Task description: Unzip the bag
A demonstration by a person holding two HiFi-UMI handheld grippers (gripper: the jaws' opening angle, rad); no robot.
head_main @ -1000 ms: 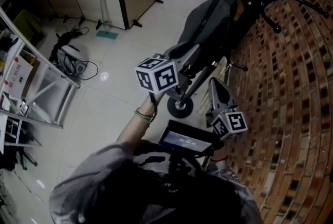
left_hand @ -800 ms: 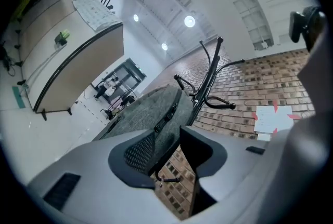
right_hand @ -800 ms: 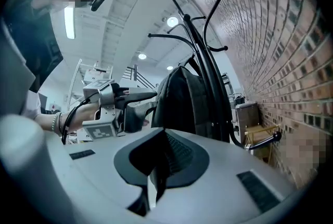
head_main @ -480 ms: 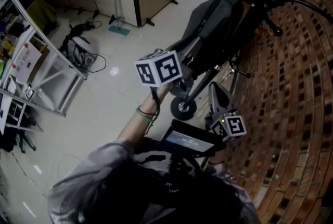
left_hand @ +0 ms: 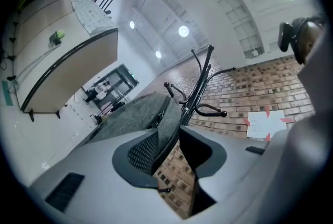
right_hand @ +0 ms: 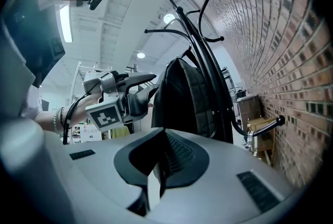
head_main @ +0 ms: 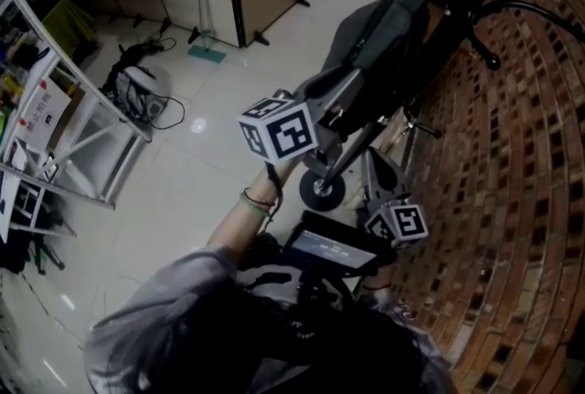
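Hanging on a black metal coat stand [right_hand: 202,62], the dark grey fabric bag [head_main: 379,36] is just ahead of the left tongs [left_hand: 174,140], spread and closing with nothing between them; the right tongs [right_hand: 157,166], farther back from it, are pressed together.

The head view is dim and grainy, with a small glare spot on the pale floor [head_main: 198,125]. Both gripper views are brighter, lit by ceiling lamps [left_hand: 183,31], with curved fisheye edges, dark corners and soft near foregrounds.
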